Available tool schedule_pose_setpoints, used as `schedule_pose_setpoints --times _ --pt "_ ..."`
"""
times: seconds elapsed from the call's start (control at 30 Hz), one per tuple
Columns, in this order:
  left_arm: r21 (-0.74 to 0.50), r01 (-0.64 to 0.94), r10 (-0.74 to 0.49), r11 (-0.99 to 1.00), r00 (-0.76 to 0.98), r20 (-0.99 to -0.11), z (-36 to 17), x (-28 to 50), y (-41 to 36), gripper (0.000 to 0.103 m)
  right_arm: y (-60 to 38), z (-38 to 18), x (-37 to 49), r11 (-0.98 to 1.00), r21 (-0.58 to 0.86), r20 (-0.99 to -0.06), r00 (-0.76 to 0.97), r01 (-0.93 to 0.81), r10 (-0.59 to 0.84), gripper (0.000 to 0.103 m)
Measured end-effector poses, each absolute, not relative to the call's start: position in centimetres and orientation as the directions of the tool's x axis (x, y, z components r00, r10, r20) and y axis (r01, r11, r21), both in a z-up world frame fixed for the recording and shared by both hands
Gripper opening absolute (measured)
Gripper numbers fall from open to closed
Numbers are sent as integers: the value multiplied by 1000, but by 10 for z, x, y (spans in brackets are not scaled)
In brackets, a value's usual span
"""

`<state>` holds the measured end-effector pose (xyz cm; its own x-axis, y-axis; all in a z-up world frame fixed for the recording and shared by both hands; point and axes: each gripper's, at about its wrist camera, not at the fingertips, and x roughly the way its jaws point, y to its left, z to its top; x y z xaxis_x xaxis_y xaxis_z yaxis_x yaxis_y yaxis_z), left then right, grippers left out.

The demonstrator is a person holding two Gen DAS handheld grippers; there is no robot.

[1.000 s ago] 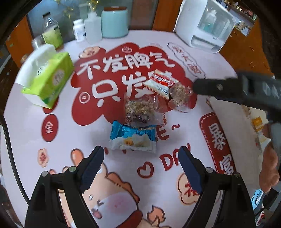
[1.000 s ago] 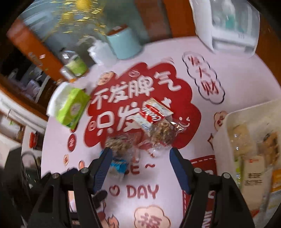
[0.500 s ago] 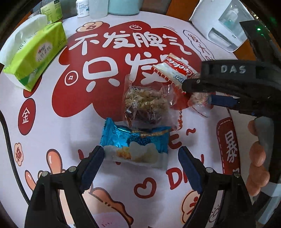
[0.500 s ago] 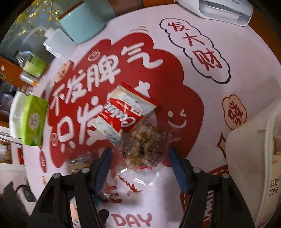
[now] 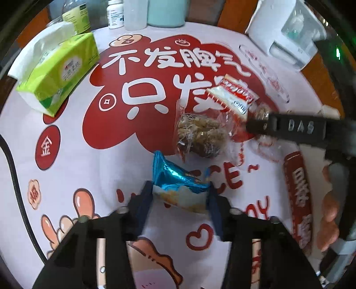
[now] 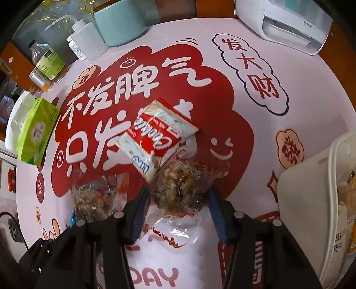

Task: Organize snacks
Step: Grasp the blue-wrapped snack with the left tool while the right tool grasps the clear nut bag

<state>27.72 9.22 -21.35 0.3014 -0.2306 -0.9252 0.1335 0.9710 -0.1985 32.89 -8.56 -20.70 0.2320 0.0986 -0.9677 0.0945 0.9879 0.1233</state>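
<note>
My left gripper is shut on a blue foil snack pack, squeezing its near end on the table. My right gripper is closed on a clear bag of brown nutty snack; its arm shows in the left wrist view. A second clear nutty bag lies between them. A red-and-white cookie pack lies just beyond. A white bin holding several packaged snacks stands at the right.
A green tissue box sits far left. Bottles, a teal canister and a white appliance line the table's far edge. The table carries a red and pink printed cover.
Both grippers moved forward and down onto the snacks. The left jaws closed on the blue pack; the right jaws closed on the clear nutty bag.
</note>
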Motion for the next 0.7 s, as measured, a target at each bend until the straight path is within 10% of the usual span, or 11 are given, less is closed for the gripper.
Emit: schedule_pose_setpoints --times 0.7 --pt "-186 197 -254 963 419 -872 -99 179 86 38 -104 -118 182 967 254 -899 362 -30 248 52"
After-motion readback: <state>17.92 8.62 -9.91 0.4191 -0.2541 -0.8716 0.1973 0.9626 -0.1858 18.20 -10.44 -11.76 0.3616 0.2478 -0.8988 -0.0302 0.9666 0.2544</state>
